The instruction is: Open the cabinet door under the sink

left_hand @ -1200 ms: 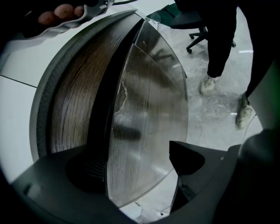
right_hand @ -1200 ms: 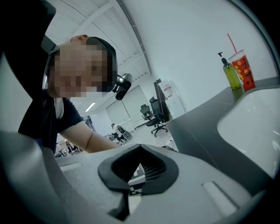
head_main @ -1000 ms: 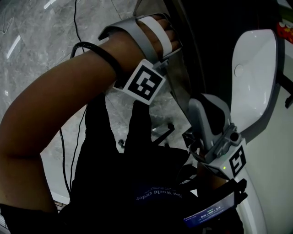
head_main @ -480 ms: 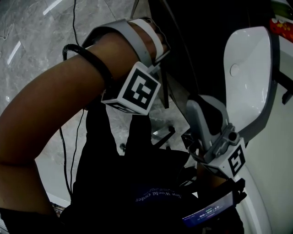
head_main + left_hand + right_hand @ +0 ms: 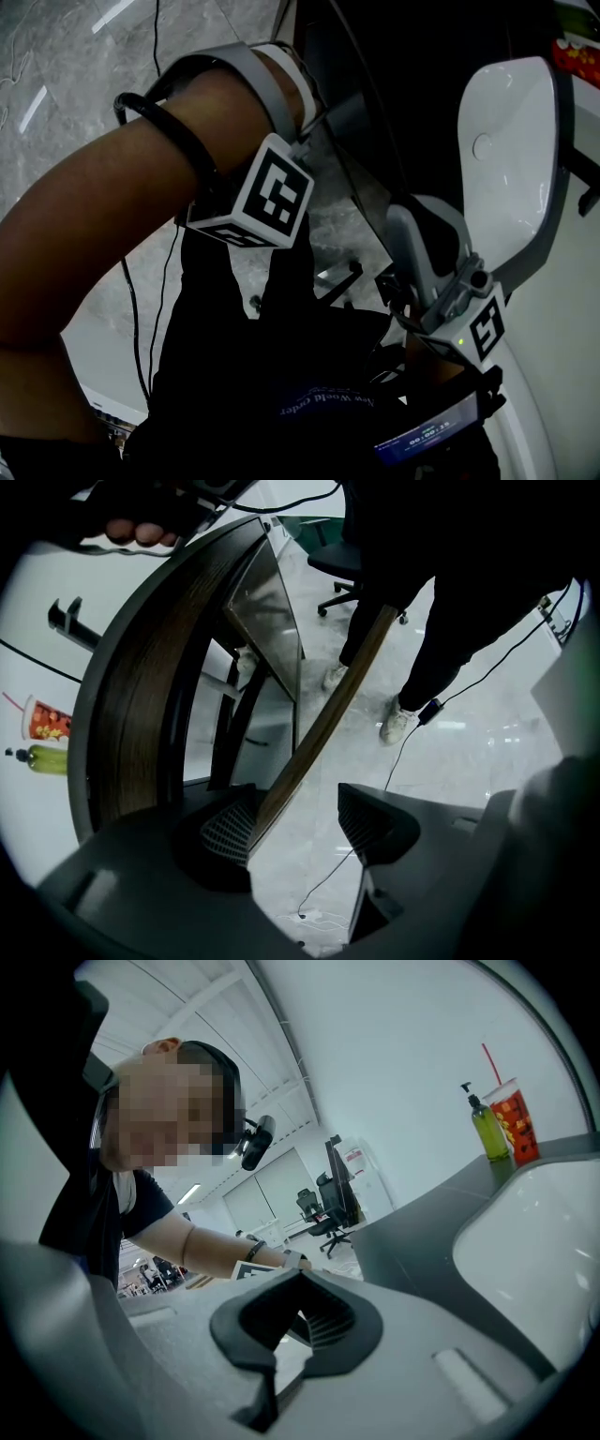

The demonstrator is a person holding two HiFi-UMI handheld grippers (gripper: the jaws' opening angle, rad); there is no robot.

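The cabinet door (image 5: 323, 724) under the white sink (image 5: 511, 159) stands ajar, its wooden edge running slantwise between the jaws of my left gripper (image 5: 300, 827). The edge lies against the left pad (image 5: 225, 832); a gap separates it from the right pad. These jaws are closing. In the head view the left gripper (image 5: 314, 108) points steeply down at the door's top edge, its fingertips hidden by the hand. My right gripper (image 5: 427, 239) hangs still in front of the sink (image 5: 534, 1232), jaws together on nothing.
The curved wood-fronted cabinet body (image 5: 141, 724) is left of the door. A green bottle (image 5: 489, 1129) and a red cup (image 5: 514, 1119) stand on the grey countertop (image 5: 422, 1232). My legs (image 5: 441, 621), an office chair (image 5: 342, 564) and cables (image 5: 155, 281) are on the marble floor.
In the head view my left hand has drawn leftward and tipped downward, its marker cube turning to face the camera. The door has swung further out with it. The right gripper has kept still.
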